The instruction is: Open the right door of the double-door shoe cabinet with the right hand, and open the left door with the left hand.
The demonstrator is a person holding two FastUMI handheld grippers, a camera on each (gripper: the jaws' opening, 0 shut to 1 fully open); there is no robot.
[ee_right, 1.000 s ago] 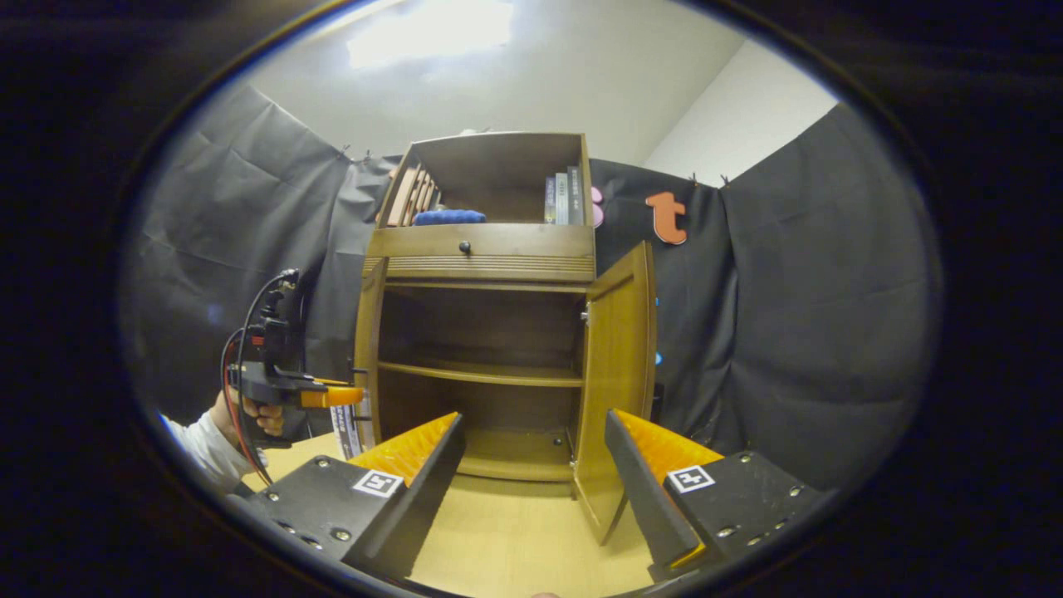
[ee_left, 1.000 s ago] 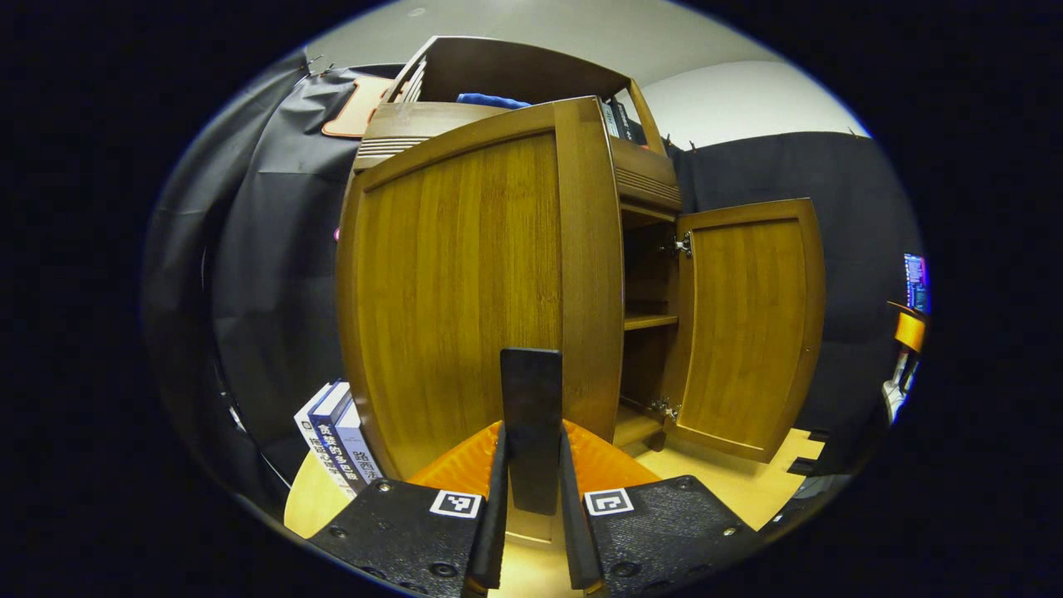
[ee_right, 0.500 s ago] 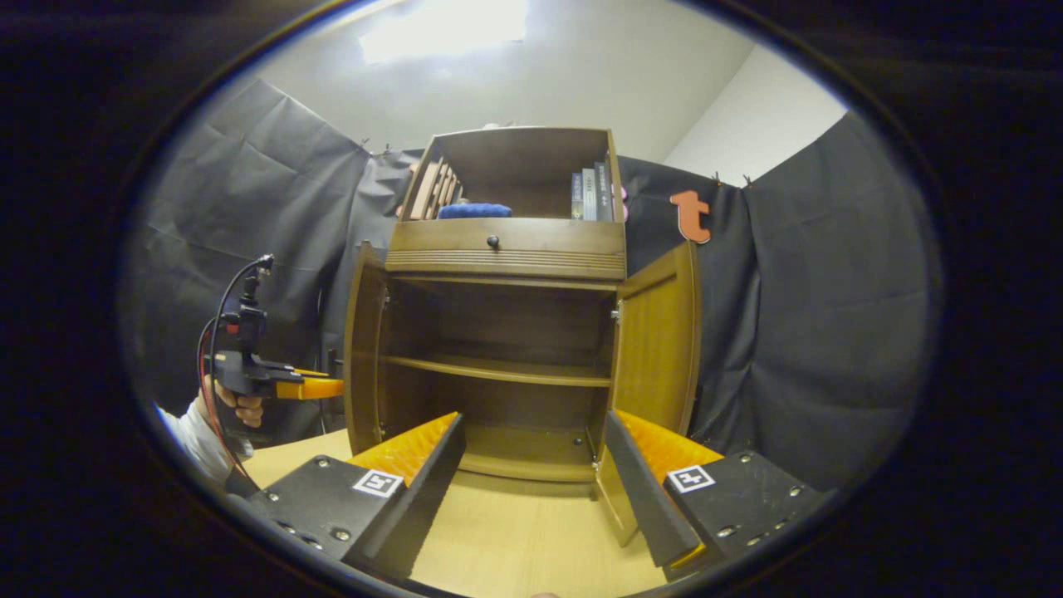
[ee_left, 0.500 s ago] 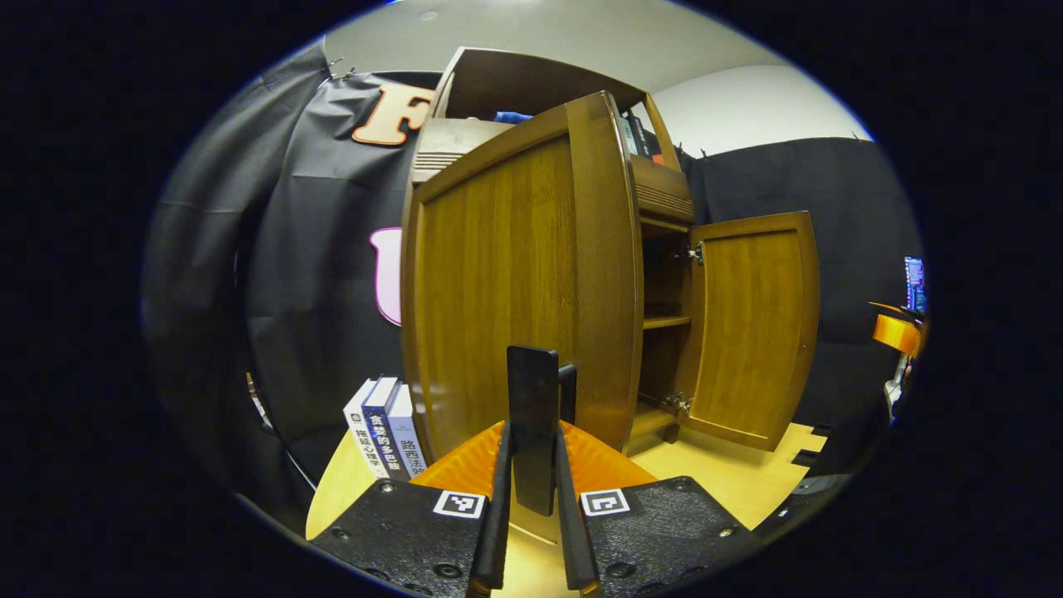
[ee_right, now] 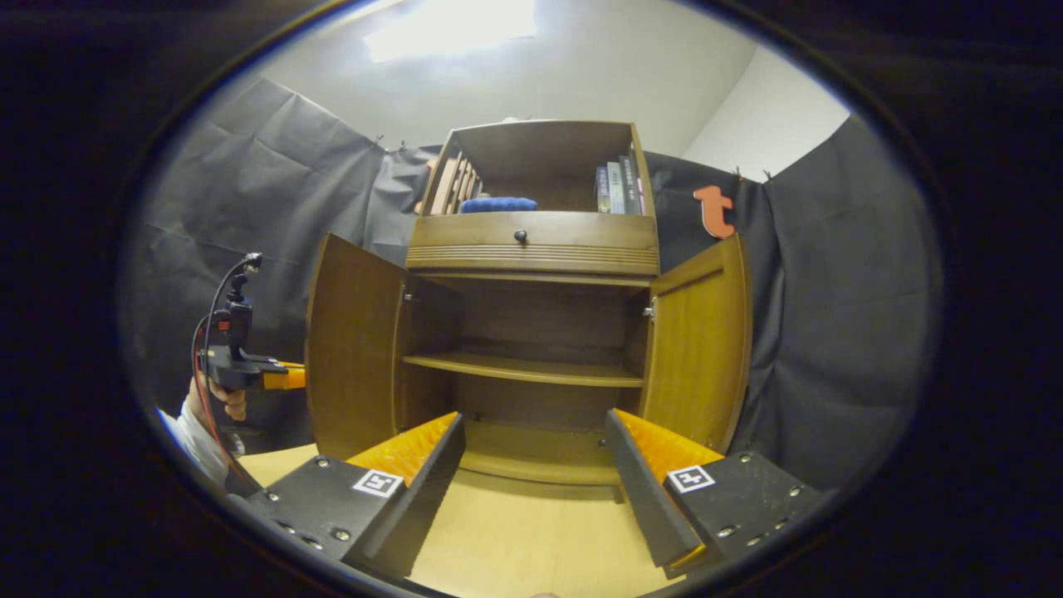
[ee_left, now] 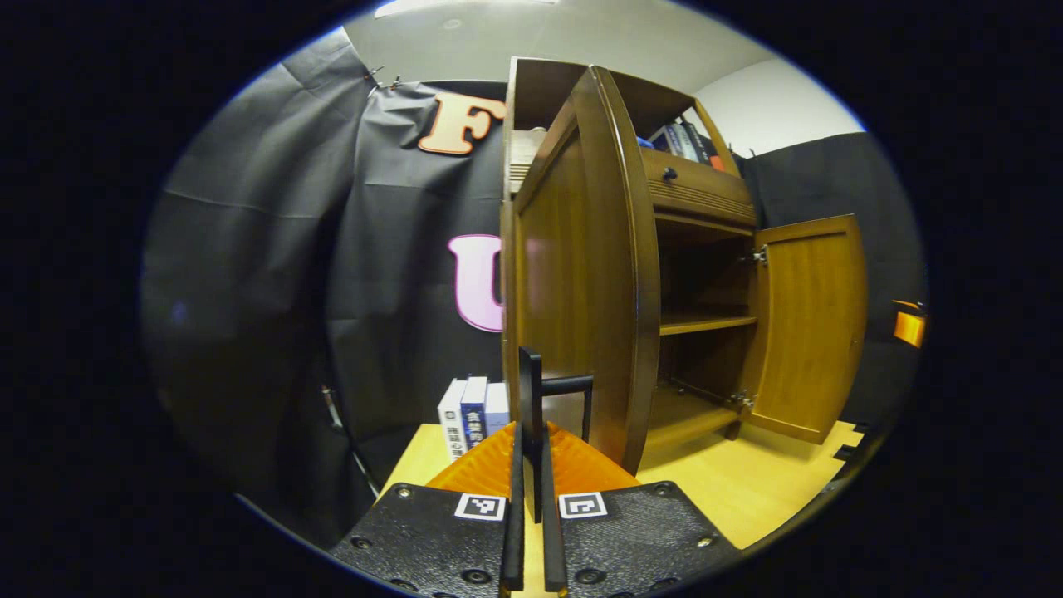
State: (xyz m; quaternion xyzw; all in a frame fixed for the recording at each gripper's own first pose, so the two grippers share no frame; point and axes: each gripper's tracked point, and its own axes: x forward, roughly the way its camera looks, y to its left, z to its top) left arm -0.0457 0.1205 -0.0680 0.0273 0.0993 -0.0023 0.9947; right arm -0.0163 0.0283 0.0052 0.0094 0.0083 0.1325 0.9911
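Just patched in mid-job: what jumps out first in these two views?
The cabinet stands with both doors swung wide, its dark shelves bare inside. In the left gripper view the left door looms edge-on, and the left hand-held gripper is closed on its black handle. The right hand-held gripper gapes open before the cabinet, holding nothing.

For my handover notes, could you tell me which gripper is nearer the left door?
Left. The left gripper has its jaws shut on the left door's black handle; the right gripper hangs open, facing the cabinet's middle.
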